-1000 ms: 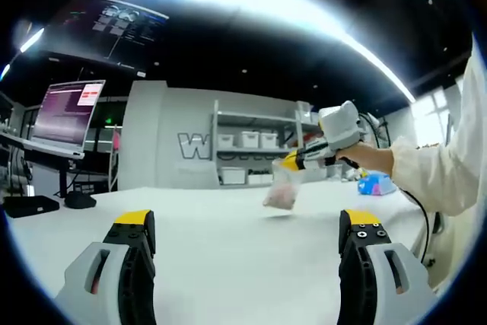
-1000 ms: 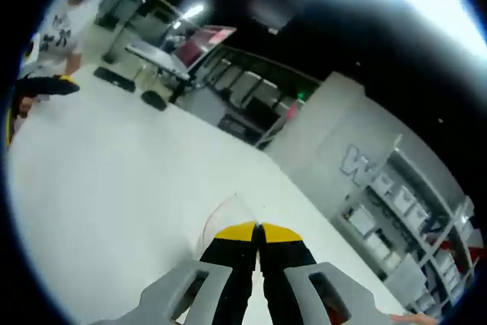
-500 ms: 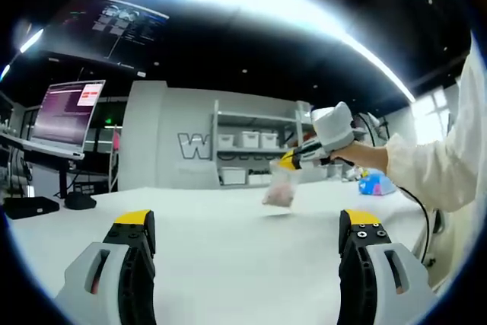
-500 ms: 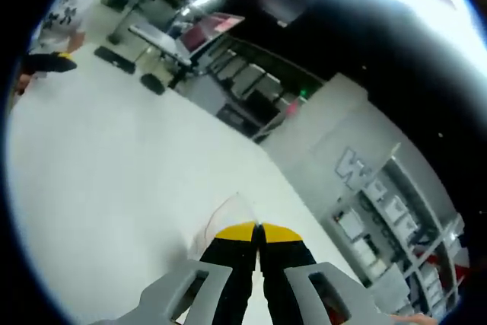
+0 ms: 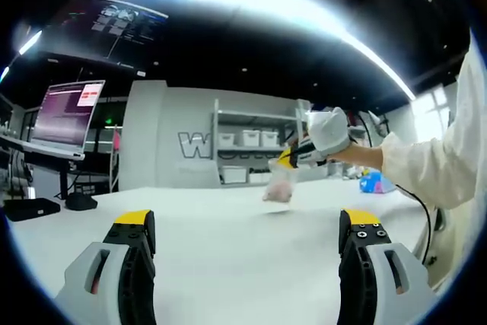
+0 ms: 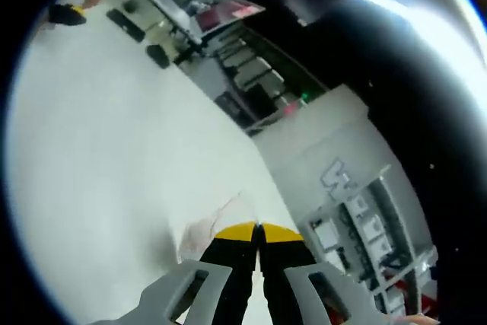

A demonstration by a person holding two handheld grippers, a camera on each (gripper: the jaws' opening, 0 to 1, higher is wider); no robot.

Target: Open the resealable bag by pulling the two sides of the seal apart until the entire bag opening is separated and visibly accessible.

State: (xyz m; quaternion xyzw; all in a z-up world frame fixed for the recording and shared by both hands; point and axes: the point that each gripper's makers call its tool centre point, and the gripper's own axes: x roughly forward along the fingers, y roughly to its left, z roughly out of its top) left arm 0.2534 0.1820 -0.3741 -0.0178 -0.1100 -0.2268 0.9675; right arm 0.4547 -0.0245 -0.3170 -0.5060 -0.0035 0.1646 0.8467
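A small clear resealable bag [image 5: 280, 185] with pinkish contents hangs above the white table [image 5: 228, 226], held by its top edge. The right gripper [image 5: 287, 160], yellow-tipped and carried by a hand in a white sleeve, is shut on that edge. In the right gripper view its own jaws [image 6: 257, 231] are pressed together on the bag [image 6: 209, 226], which droops to their left. My left gripper [image 5: 247, 222] is open over the near part of the table, its yellow-tipped fingers [image 5: 134, 222] wide apart, well short of the bag.
A laptop [image 5: 67, 116] on a stand, a black box [image 5: 30, 205] and a mouse [image 5: 78, 200] sit at the table's far left. Shelves with white bins [image 5: 247, 154] line the back wall. A blue object [image 5: 374, 183] lies at the far right.
The right gripper has carried the bag slightly left and farther away, and rolled, so its own view has tilted. The left gripper has not moved.
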